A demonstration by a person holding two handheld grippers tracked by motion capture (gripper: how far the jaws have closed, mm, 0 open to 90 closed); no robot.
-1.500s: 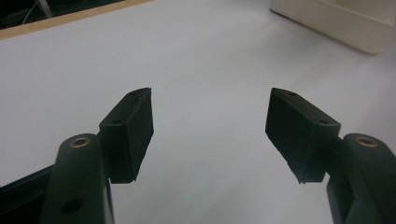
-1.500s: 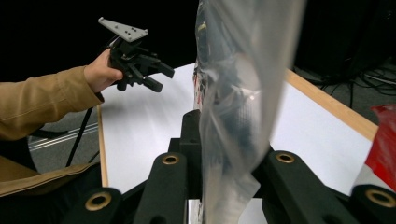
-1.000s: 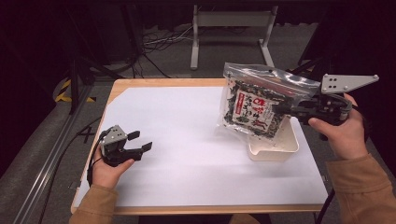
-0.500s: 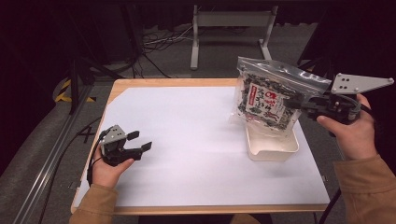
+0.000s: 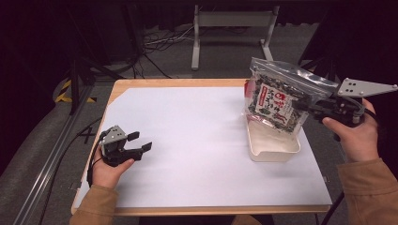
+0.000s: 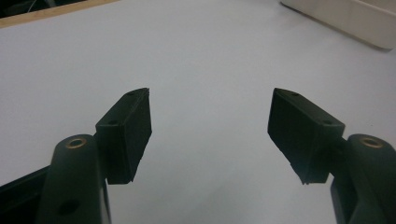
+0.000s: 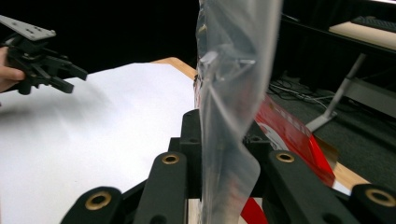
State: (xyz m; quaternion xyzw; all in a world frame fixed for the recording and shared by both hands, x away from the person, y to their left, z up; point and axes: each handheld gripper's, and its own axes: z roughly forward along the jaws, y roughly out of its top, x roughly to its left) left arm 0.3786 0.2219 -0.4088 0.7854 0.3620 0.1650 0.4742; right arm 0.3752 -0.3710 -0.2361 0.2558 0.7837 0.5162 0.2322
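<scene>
Right gripper [image 5: 307, 107] pinches clear zip-top snack bag [image 5: 277, 101] by its edge, above white plastic tray [image 5: 274, 150], far right. Left gripper [image 5: 141, 143] open, empty. Thin-film grip may slip.

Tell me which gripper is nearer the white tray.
Right. The right gripper, jaws shut on the snack bag, hangs just above the white tray; the left gripper rests far across the table, open.

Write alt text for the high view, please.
The right gripper holds a clear snack bag by its edge above a white tray on a white-covered table. The open left gripper rests near the table's left edge.
</scene>
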